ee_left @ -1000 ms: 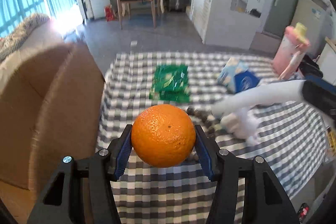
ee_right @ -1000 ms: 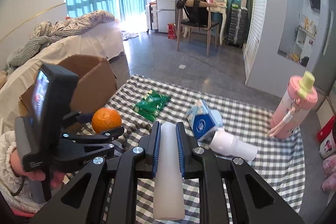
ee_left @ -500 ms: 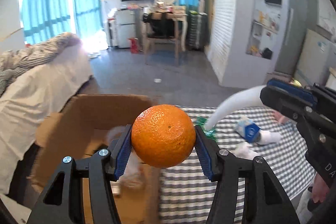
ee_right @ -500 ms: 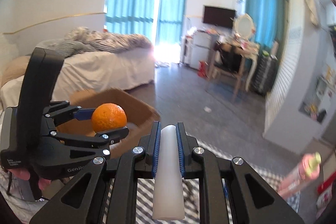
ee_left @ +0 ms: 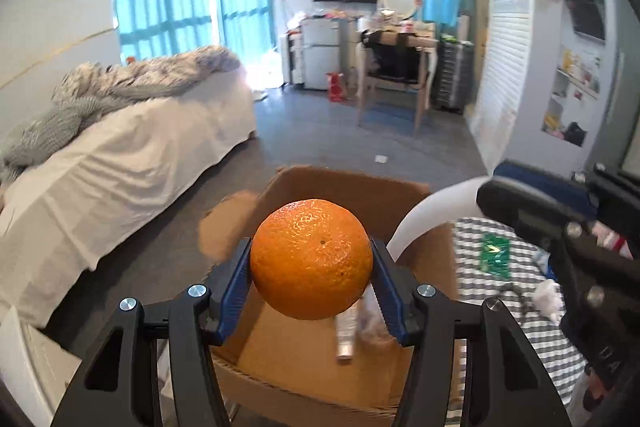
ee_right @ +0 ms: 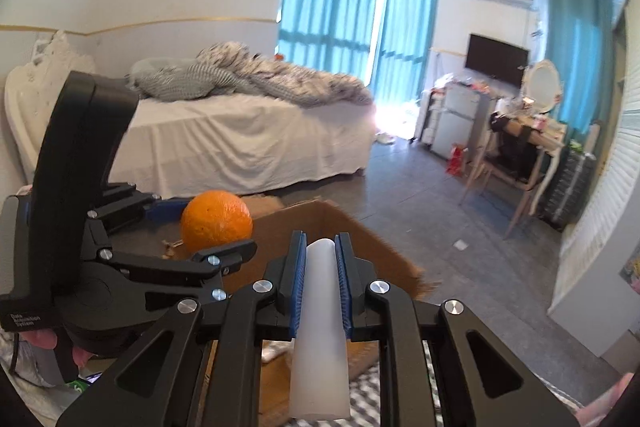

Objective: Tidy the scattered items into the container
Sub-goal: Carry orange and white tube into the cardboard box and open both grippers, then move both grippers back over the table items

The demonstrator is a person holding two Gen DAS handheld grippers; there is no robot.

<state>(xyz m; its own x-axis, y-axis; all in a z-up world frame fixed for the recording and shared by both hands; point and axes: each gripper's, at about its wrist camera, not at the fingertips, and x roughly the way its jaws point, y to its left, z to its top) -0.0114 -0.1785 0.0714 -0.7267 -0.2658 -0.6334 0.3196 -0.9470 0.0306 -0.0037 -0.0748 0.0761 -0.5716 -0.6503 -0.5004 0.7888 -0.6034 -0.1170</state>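
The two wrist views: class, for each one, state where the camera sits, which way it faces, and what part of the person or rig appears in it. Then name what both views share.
Left wrist: sits on the left gripper, looking along its fingers over the open cardboard box toward the dressing table; the right gripper intrudes at right.
Right wrist: sits on the right gripper, shut on a white tube, facing the bed; the left gripper and a hand show at left.
Shared: orange, box, bed, curtains, television.
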